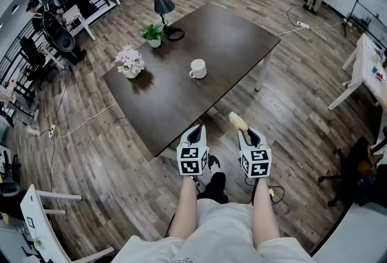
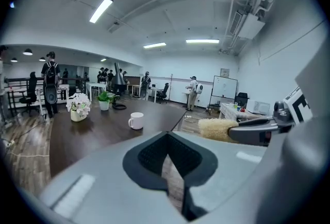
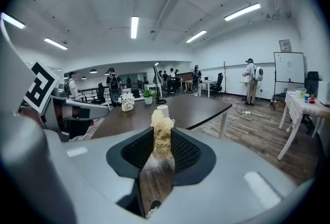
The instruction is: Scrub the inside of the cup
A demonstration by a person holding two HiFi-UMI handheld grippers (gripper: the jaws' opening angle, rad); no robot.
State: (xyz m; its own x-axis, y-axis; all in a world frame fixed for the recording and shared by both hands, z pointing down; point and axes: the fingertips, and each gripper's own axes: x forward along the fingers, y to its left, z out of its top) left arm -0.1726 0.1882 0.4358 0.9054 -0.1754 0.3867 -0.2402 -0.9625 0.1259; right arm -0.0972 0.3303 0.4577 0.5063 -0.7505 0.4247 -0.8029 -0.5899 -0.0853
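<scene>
A white cup [image 1: 198, 68] stands upright near the middle of the dark brown table [image 1: 230, 32]; it also shows as the cup [image 2: 136, 120] in the left gripper view. Both grippers hover over the wooden floor, short of the table's near edge. My left gripper [image 1: 194, 130] is shut with nothing in it, its pads [image 2: 154, 153] meeting at the tips. My right gripper [image 1: 249, 132] is shut on a yellow fibrous scrubber [image 1: 237, 120], which sticks up between the jaws as the scrubber [image 3: 162, 133]. It partly hides the cup [image 3: 163, 110] behind it.
On the table's left side stand a pot of pale flowers [image 1: 130, 63], a small green plant [image 1: 153, 34] and a black lamp [image 1: 162, 5]. A white desk [image 1: 369, 68] and a black chair [image 1: 344, 171] are at the right. People stand far off.
</scene>
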